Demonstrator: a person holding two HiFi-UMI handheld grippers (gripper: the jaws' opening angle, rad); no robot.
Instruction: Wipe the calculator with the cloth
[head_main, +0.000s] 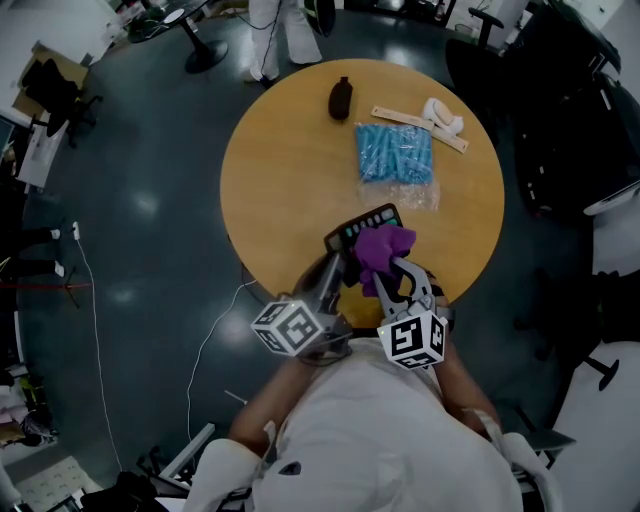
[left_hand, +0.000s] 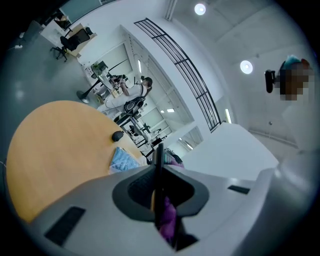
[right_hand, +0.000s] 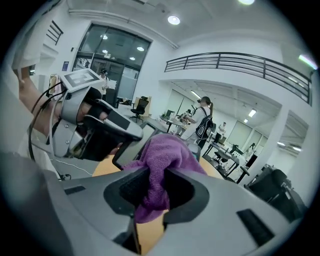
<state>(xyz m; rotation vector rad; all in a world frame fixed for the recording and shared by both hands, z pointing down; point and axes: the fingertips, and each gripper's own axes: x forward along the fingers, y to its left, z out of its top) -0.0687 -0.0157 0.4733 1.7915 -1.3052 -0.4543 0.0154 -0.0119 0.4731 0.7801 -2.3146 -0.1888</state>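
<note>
The dark calculator (head_main: 364, 226) is lifted off the near edge of the round wooden table (head_main: 290, 170), tilted, with my left gripper (head_main: 337, 262) shut on its near end. In the left gripper view the calculator (left_hand: 159, 167) shows edge-on between the jaws of the left gripper (left_hand: 157, 187). A purple cloth (head_main: 382, 250) lies bunched against the calculator's right side, and my right gripper (head_main: 384, 274) is shut on it. In the right gripper view the cloth (right_hand: 162, 160) fills the jaws of the right gripper (right_hand: 152, 187), and the calculator (right_hand: 134, 146) stands just behind the cloth to the left.
Further back on the table lie a black oval object (head_main: 340, 98), a clear packet of blue pieces (head_main: 394, 153) and a wooden strip (head_main: 410, 124) with a white object (head_main: 443, 117) beside it. Office chairs (head_main: 200, 45) and a standing person (head_main: 282, 30) are beyond the table. A white cable (head_main: 205, 345) runs across the floor.
</note>
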